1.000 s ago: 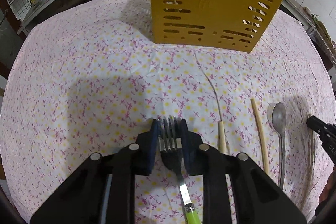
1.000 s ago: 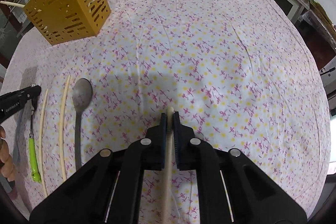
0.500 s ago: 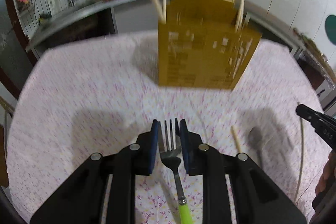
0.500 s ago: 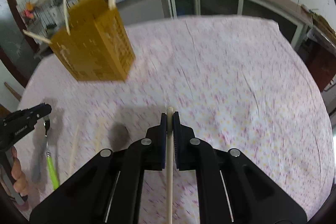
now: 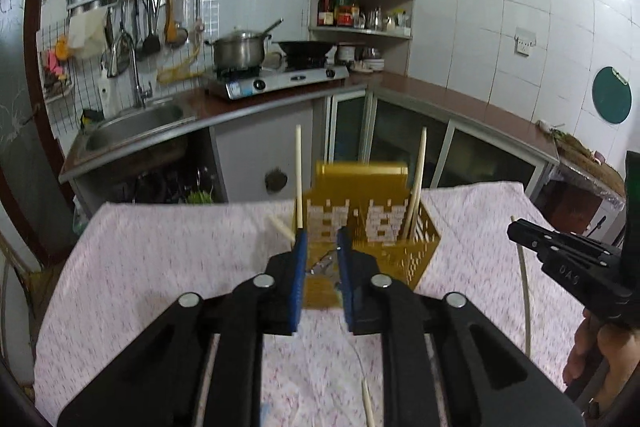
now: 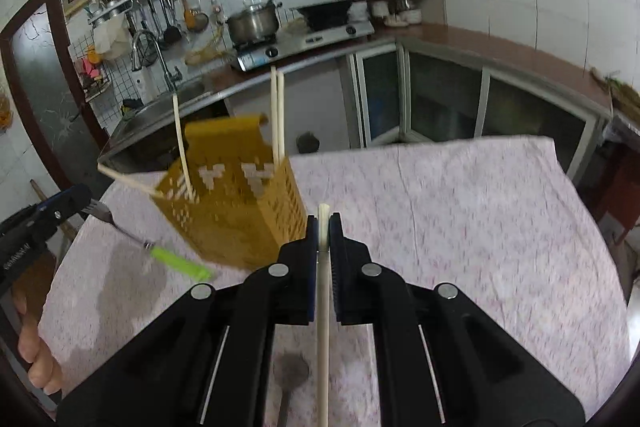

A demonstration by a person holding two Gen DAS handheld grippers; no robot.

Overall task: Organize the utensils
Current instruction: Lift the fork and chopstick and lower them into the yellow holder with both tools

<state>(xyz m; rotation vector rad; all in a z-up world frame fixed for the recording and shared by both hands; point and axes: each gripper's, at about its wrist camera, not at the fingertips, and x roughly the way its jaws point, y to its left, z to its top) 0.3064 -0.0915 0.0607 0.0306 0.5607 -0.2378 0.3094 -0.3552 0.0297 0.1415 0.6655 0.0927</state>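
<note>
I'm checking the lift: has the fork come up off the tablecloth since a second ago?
Yes. The fork now hangs in the left tool, above the flowered tablecloth it lay on, level with the yellow holder.

Both grippers, left (image 5: pixel 322 241) and right (image 6: pixel 323 227), are matte black angular frames with blue pads (image 5: pixel 299 281), silver round screws (image 5: pixel 263 281) at 12 o'clock on each arm, and faint white lettering (image 5: pixel 568 273), possibly "DAS", on the side.
</note>
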